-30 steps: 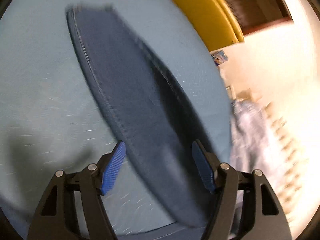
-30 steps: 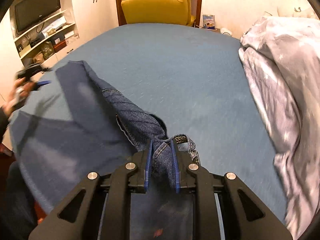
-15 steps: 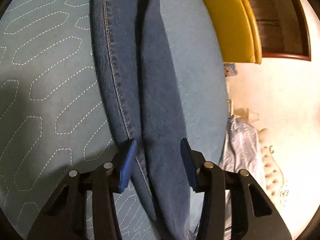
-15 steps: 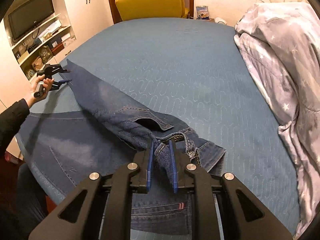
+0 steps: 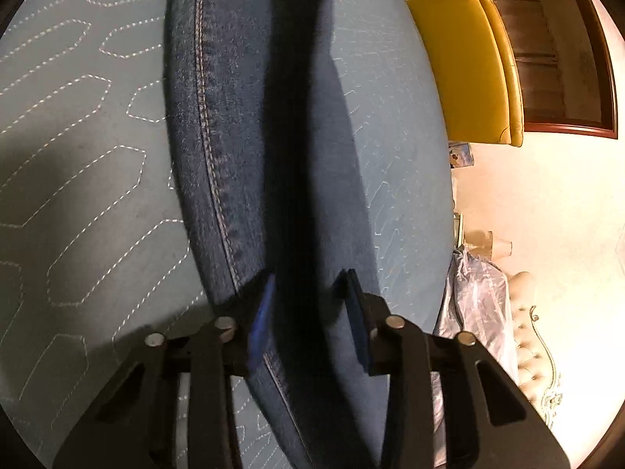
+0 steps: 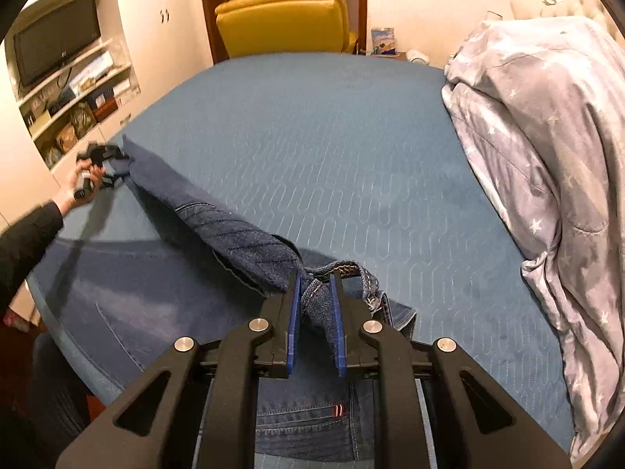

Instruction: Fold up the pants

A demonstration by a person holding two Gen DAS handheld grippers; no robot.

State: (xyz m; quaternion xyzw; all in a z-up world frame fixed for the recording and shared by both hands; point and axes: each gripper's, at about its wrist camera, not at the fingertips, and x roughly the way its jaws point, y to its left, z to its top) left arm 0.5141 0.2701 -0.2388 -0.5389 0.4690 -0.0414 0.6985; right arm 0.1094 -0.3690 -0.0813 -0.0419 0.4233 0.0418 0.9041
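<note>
Blue quilted bed (image 6: 351,148) carries the jeans (image 6: 242,242). Right hand-held gripper (image 6: 314,285), lower centre, clamps the waistband. Left hand-held gripper (image 5: 308,293) has been closing around a leg, contact unclear.

This is a bedroom in a home. A wide bed (image 6: 351,148) with a blue quilted cover fills the middle of the right wrist view, and a pale star-printed duvet (image 6: 547,136) is bunched along the right edge. At upper left, a wall niche holds a television (image 6: 58,54) above cluttered shelves (image 6: 82,97). A yellow armchair (image 6: 285,19) stands at top centre.
</note>
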